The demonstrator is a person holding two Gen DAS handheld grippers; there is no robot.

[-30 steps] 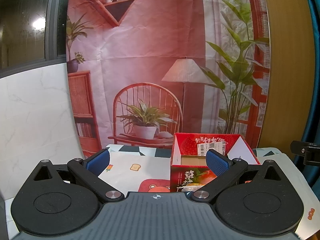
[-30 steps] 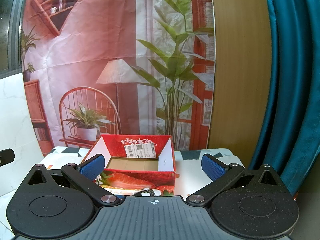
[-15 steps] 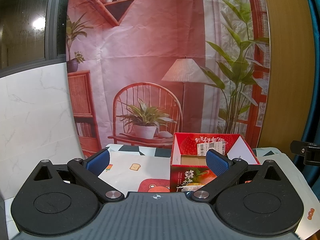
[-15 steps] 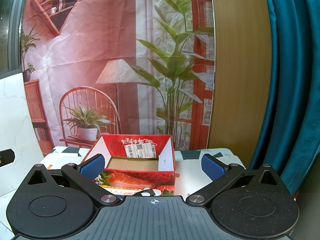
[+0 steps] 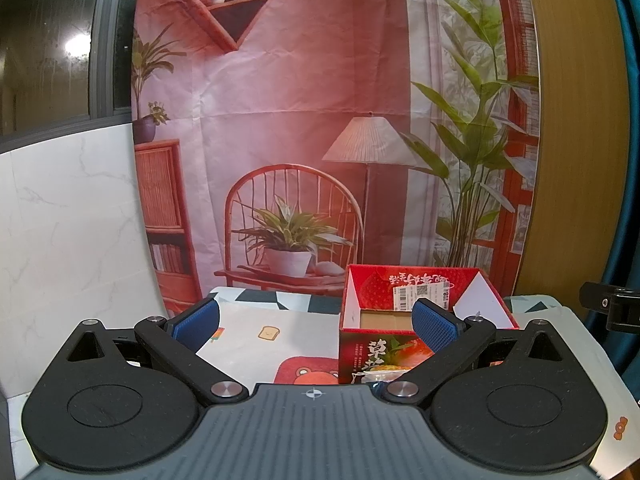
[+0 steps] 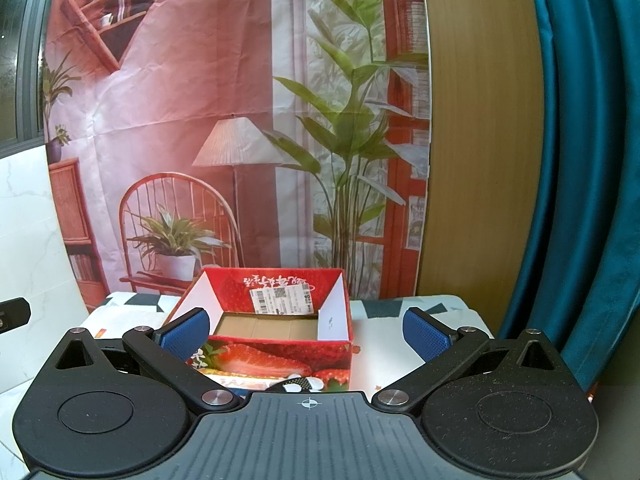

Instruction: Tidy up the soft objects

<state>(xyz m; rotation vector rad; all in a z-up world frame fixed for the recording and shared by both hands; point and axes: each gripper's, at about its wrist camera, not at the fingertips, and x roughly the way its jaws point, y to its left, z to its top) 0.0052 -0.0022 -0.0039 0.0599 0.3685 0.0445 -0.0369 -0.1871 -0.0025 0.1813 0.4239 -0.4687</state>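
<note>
Blue ribbed pads face each other across a wide gap on the left gripper (image 5: 315, 322), jaws spread with nothing between them; the right gripper (image 6: 306, 330) is likewise splayed and empty. Both hover low over a table (image 5: 256, 314) covered by a pale cloth with cartoon prints (a toast slice and a bear's face show only in the left view). Ahead stands a red strawberry-printed box (image 6: 276, 320), open at the top, its cardboard floor bare and a white shipping label stuck on the inner back wall. From the right wrist the box sits almost centred between the fingers, its near left corner behind the left pad. From the left wrist the same box (image 5: 424, 312) lies off to the right, partly hidden by the right pad. Something small, dark and white peeks just over the right gripper's body at the box's foot; I cannot tell what it is. Behind hangs a printed backdrop (image 5: 320, 120), and a teal curtain (image 6: 580, 160) fills the right view's edge
</note>
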